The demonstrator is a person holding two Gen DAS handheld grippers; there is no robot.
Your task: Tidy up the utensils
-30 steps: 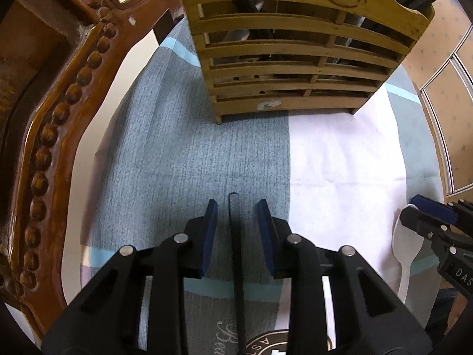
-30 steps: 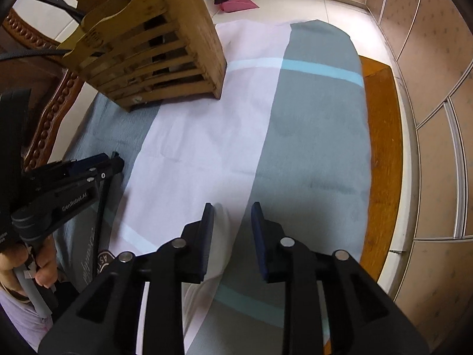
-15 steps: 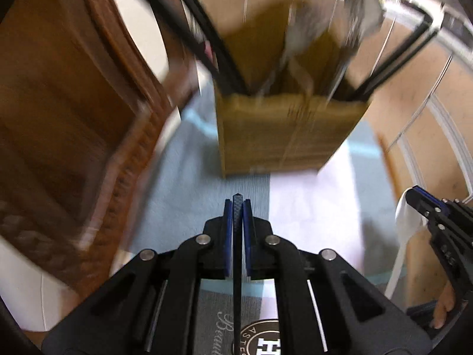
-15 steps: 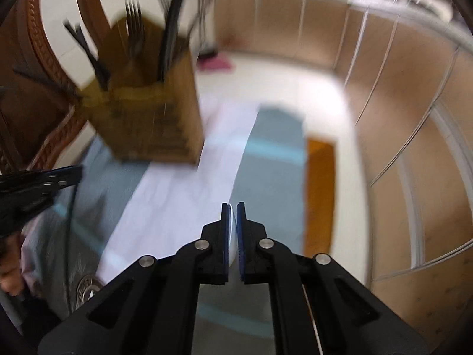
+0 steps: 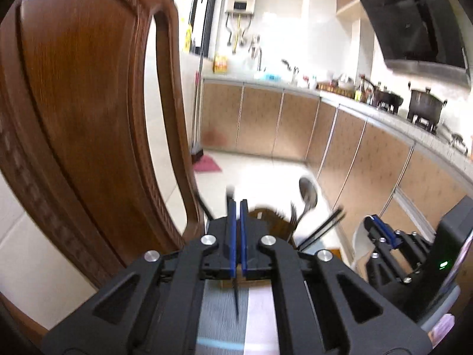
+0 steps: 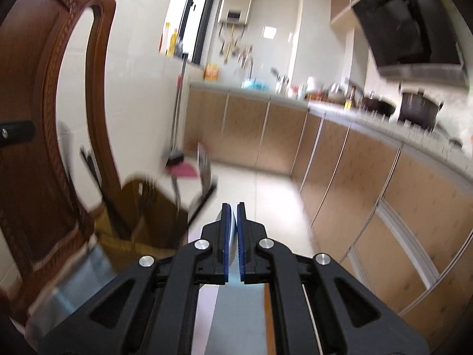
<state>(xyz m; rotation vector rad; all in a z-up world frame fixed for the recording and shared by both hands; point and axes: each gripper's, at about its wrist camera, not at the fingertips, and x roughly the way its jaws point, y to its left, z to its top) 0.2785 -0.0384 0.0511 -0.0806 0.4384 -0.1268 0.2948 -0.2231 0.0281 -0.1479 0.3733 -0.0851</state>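
My left gripper is shut on a thin black chopstick, whose tip sticks up above the pads. The wooden utensil holder lies just behind it, mostly hidden, with a metal spoon, a fork and black chopsticks standing in it. My right gripper is shut on a white spoon; its bowl shows in the left wrist view beside the right gripper. In the right wrist view the holder is blurred, to the left and below.
A carved wooden chair back rises close on the left. Kitchen cabinets and a counter with pots run along the back and right. The striped tablecloth lies below the grippers.
Both grippers closed on their utensils and lifted off the table, tilting up so the view now looks across the kitchen. The holder dropped low in both views.
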